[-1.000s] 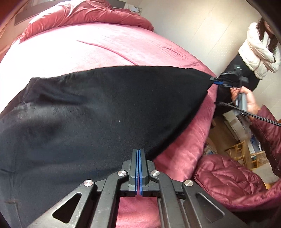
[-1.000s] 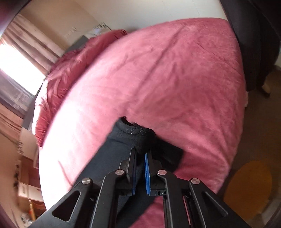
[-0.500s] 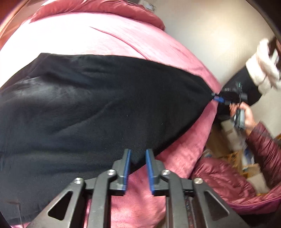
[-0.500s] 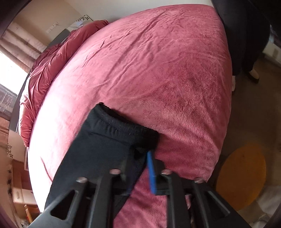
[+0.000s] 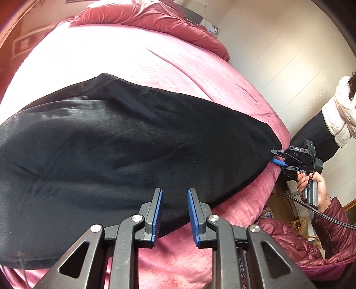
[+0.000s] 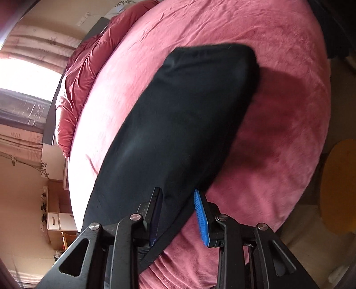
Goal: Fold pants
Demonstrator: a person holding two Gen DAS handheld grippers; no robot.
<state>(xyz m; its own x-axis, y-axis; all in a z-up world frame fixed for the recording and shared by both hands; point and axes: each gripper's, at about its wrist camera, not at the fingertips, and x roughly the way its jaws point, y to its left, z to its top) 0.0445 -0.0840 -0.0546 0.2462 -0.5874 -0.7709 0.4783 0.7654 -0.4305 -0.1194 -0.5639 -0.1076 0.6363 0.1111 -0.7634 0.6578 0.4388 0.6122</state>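
Observation:
Black pants [image 5: 133,151] lie spread flat across the pink bed [image 5: 111,55]. My left gripper [image 5: 175,191] hovers open over their near edge, blue pads apart and gripping nothing. At the pants' far right tip, the right gripper [image 5: 276,156] stands just off the cloth, held by a hand [image 5: 316,189]. In the right wrist view the pants [image 6: 189,111] stretch away over the bed [image 6: 278,111]. The right gripper [image 6: 177,190] has its jaws closing. The cloth's near edge shows between them, but the pads do not press on it.
A bunched red duvet [image 5: 155,17] lies at the bed's head. A person in a white jacket [image 5: 342,115] stands by the wall at right. A maroon sleeve [image 5: 333,222] follows the hand. A yellow round thing [image 6: 340,186] lies on the floor, and drawers [image 6: 55,220] stand at left.
Both grippers let go of the pants and opened. The left one drew back from the near edge. The right one backed away, so more of the pants' end lies in its view.

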